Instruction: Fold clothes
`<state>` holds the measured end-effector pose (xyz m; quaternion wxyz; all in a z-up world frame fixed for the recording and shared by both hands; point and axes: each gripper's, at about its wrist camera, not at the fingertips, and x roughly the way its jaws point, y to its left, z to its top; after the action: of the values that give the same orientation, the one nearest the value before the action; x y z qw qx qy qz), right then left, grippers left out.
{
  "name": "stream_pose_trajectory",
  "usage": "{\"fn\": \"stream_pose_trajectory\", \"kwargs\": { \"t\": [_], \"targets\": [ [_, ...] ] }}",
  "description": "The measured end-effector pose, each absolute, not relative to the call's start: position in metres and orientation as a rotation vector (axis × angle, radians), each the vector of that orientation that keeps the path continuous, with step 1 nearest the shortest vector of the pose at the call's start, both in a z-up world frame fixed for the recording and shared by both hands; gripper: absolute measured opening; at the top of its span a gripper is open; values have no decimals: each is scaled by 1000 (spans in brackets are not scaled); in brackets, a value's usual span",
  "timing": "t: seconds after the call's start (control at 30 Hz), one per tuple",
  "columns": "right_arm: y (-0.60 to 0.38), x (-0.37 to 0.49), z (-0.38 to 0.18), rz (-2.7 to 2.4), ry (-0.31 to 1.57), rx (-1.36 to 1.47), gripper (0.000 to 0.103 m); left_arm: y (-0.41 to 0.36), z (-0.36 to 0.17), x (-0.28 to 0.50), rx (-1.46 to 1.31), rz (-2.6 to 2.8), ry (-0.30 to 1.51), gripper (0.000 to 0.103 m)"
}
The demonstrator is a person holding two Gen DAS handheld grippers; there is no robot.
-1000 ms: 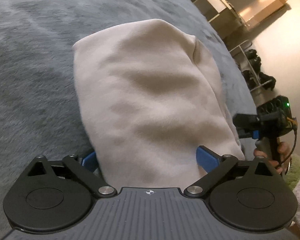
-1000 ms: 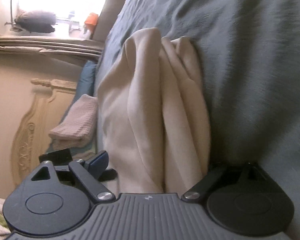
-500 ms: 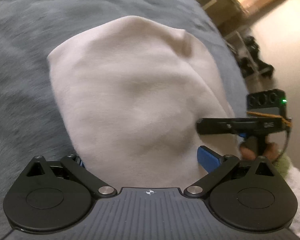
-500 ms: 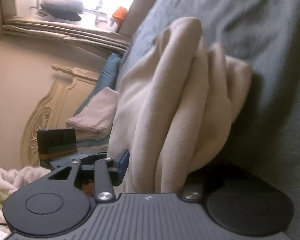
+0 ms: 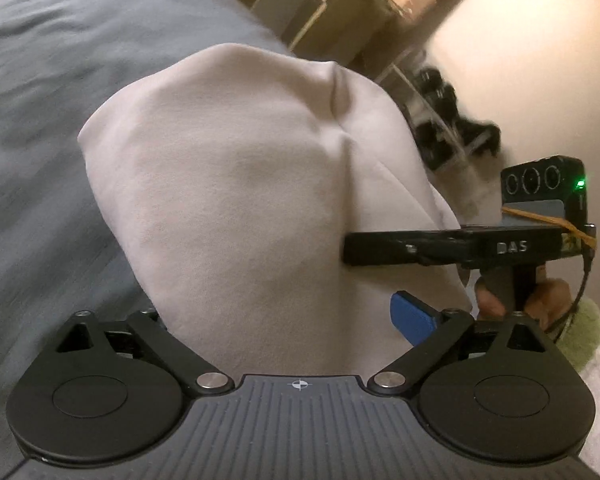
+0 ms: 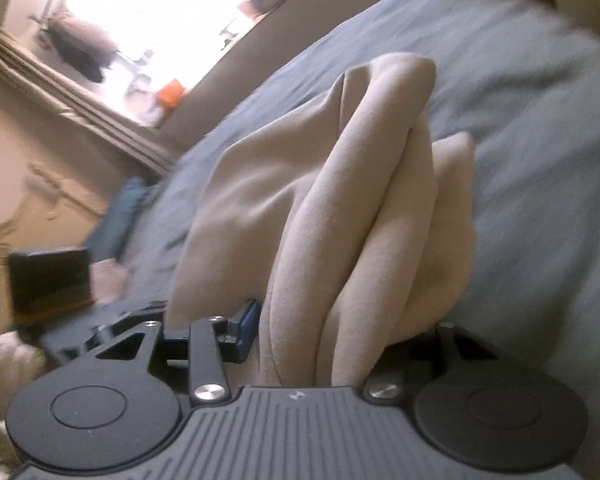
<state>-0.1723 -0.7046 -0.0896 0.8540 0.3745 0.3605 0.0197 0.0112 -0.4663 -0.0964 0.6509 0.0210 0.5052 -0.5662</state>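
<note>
A cream fleece garment is hanging bunched between two handheld grippers above a grey-blue bedspread. The left gripper is standing fairly wide, the cloth filling the gap between its blue-padded fingers, though whether it is pinching the cloth cannot be told. The right gripper is closing on gathered folds of the same garment. A hand is gripping the right tool's handle, a pale fuzzy sleeve showing behind.
</note>
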Motion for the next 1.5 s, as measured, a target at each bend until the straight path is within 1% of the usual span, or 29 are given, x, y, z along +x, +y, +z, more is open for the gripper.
{"fn": "stream_pose_trajectory", "kwargs": {
  "t": [0.13,0.27,0.4,0.47,0.5,0.53,0.6,0.63,0.7,0.83,0.87,0.9,0.93,0.97,1.0,1.1,1.17,1.23,1.33,1.47,1.5],
  "targets": [
    [-765,-149,-79,-18,787,686,48,-526,-99,23,-42,-1223,1153,96],
    [-804,-132,-67,-36,813,614,48,-557,-100,30,-110,-1196,1164,94],
    [-832,-137,-74,-36,879,541,48,-580,-115,16,-94,-1193,1187,93],
    [-835,-128,-83,-49,915,515,50,-588,-123,2,-22,-1185,1165,93],
    [-837,-124,-92,-67,930,521,54,-590,-129,-6,24,-1173,1140,94],
    [-843,-124,-102,-85,931,535,60,-593,-134,-13,70,-1160,1114,94],
    [-848,-129,-113,-106,889,586,69,-589,-144,-12,97,-1165,1126,93],
    [-851,-132,-119,-116,867,611,71,-587,-149,-11,108,-1169,1133,93],
    [-856,-143,-121,-117,838,644,71,-575,-146,-3,94,-1189,1154,93],
    [-872,-173,-120,-187,754,738,72,-550,-129,23,71,-1164,1124,94],
    [-874,-185,-116,-244,719,743,74,-544,-125,29,65,-1158,1116,94],
    [-877,-196,-113,-304,682,746,85,-538,-120,36,59,-1151,1108,94],
    [-876,-213,-109,-373,614,767,91,-532,-116,42,53,-1145,1100,94],
    [-876,-231,-104,-442,543,788,92,-530,-112,52,33,-1125,1105,95],
    [-874,-253,-103,-477,456,868,94,-528,-108,62,12,-1104,1111,95],
    [-857,-318,-115,-497,195,1172,94,-531,-108,91,-48,-1042,1152,95],
    [-834,-341,-133,-461,112,1336,94,-534,-114,108,-98,-1010,1189,95],
    [-802,-350,-150,-414,102,1424,94,-543,-124,123,-154,-968,1234,95],
    [-766,-336,-171,-323,173,1507,94,-555,-144,140,-256,-912,1366,96],
    [-740,-306,-196,-334,283,1601,94,-566,-145,137,-285,-892,1373,98],
    [-737,-299,-203,-369,316,1621,92,-569,-144,133,-267,-893,1360,98]
  ]
}}
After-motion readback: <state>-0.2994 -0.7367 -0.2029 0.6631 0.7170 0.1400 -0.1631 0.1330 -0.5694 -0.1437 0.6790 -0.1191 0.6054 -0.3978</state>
